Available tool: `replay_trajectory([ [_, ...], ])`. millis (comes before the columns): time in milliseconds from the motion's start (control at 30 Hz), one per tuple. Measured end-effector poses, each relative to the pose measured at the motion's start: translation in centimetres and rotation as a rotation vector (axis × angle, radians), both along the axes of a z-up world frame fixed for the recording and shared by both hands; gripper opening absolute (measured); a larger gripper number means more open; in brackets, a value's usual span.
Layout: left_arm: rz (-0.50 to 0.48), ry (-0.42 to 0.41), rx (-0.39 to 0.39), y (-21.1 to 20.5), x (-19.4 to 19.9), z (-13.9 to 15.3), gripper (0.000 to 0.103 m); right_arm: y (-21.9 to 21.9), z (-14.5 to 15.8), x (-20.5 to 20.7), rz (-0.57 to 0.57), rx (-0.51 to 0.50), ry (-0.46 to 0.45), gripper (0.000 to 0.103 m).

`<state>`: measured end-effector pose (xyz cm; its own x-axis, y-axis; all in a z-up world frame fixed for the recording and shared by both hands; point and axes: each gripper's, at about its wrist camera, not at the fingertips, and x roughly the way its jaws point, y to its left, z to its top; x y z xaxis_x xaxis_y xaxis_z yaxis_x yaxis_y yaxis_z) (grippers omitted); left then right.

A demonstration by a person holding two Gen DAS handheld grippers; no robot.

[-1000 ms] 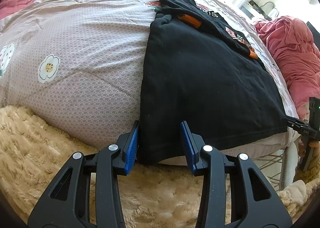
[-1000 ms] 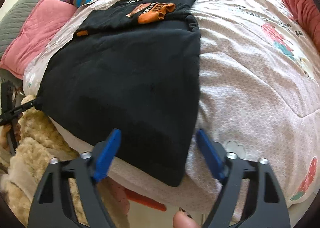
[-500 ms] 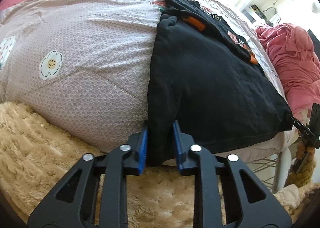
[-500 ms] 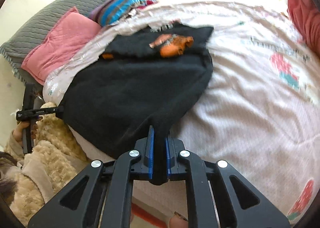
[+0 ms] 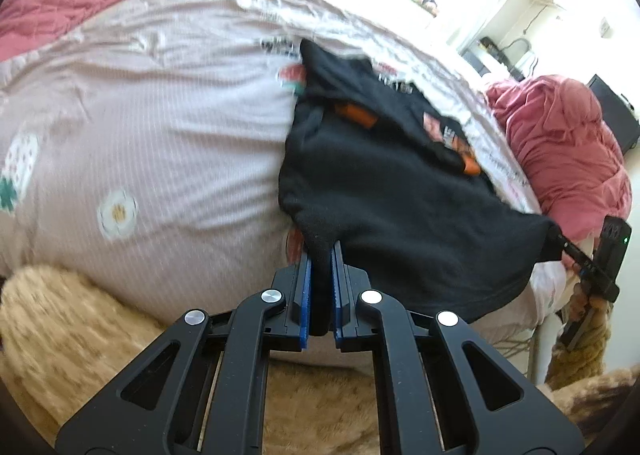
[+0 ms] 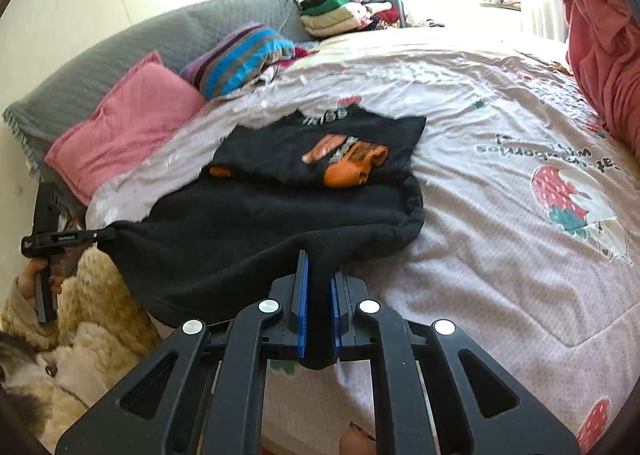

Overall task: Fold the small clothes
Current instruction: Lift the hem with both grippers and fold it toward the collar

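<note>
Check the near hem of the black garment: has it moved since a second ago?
Yes. The black garment hem lay on the quilt; now both corners hang raised off it, pinched in the left gripper and right gripper.

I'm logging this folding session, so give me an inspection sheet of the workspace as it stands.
Surface: bed quilt, pinkish, strawberry prints, wrinkled.
Job's things: black garment, far part folded over with orange print up; near edge raised at both corners.
Clutter: pink pillow, striped cloth, clothes pile, red blanket.
Grippers: left gripper shut on one near corner; right gripper shut on the other.
Cables: wire by the wall.
Surroundings: grey headboard, fluffy beige sleeve.
</note>
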<state>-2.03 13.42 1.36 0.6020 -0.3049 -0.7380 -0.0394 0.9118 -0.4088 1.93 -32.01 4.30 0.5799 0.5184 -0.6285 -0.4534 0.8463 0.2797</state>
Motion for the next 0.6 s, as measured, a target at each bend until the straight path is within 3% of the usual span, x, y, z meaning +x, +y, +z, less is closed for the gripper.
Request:
replay_trajectory([
  [367,0.026,-0.070,-0.006,0.9,2.4,3.3,0.003,-1.0,2.6,1.9,-0.094,0.062,-0.104,0.008],
  [600,0.044,-0.126,0.046,0.5,4.7,6.0,0.003,-1.0,4.2,3.9,-0.114,0.085,-0.161,0.008],
])
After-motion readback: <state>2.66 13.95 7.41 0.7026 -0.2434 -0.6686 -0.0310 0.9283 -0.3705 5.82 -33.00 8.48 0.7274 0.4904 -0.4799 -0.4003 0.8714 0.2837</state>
